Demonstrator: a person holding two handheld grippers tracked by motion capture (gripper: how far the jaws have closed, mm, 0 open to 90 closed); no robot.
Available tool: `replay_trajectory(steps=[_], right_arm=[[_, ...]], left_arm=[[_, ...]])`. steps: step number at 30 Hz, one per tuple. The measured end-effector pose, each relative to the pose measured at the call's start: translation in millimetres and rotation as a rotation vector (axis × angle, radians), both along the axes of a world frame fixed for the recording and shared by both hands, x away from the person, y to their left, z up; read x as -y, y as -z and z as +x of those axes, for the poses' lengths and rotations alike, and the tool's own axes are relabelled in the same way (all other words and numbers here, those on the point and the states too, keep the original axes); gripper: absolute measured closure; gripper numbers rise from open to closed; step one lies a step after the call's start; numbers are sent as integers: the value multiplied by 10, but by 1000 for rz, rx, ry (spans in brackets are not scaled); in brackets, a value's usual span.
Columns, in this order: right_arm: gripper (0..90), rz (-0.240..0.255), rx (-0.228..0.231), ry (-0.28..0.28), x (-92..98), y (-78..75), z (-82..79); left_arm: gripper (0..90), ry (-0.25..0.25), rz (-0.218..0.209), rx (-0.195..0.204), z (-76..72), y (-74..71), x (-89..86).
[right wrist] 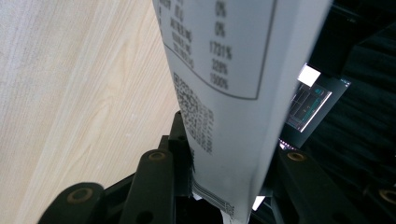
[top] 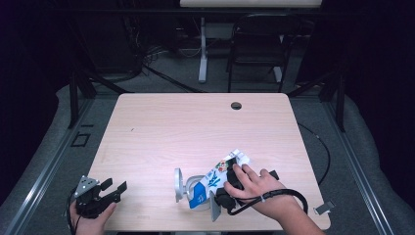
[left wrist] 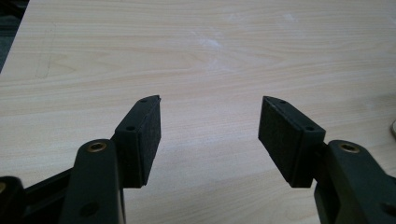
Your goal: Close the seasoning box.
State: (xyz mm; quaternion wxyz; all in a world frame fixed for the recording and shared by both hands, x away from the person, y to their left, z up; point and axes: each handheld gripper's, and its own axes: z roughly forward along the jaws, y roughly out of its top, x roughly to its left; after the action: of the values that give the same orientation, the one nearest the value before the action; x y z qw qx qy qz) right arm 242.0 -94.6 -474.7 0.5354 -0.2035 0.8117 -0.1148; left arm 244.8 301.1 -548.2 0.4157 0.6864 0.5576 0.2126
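**Right tongs gripping a carton at the near edge**

Nearest the person, the right hand [top: 254,188] is working the right tongs [top: 222,193], which are clamping a carton [top: 215,178] between their jaws. In the right gripper view the carton [right wrist: 229,93] is rising straight out from between the two black jaws, its pale printed panel with a table of figures and a square code facing the camera, so the grip is sitting low on one end of it. From above, the carton is lying tilted, its long axis running from the near centre of the tabletop [top: 195,122] away to the right, blue and white at the near end, white at the far end. A grey metal stand [top: 182,185] is touching or just beside its near end; which, I cannot tell.

The left tongs [top: 110,192] are resting at the near left corner, released, jaws standing wide apart over bare wood in the left gripper view [left wrist: 210,135]. The carton is lying well to their right, so the right hand is much the nearer.

Farther off, the tabletop is lying bare up to a cable hole [top: 236,105]; beyond it a chair [top: 257,44] is standing on the floor.
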Motion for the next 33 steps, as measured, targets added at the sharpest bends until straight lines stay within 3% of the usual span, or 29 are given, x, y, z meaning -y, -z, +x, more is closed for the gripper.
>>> replay_trajectory(steps=[33], right_arm=[[729,32,-19,19,5,4,-6]], left_arm=[[399,-1,4,-3,4,10,-4]])
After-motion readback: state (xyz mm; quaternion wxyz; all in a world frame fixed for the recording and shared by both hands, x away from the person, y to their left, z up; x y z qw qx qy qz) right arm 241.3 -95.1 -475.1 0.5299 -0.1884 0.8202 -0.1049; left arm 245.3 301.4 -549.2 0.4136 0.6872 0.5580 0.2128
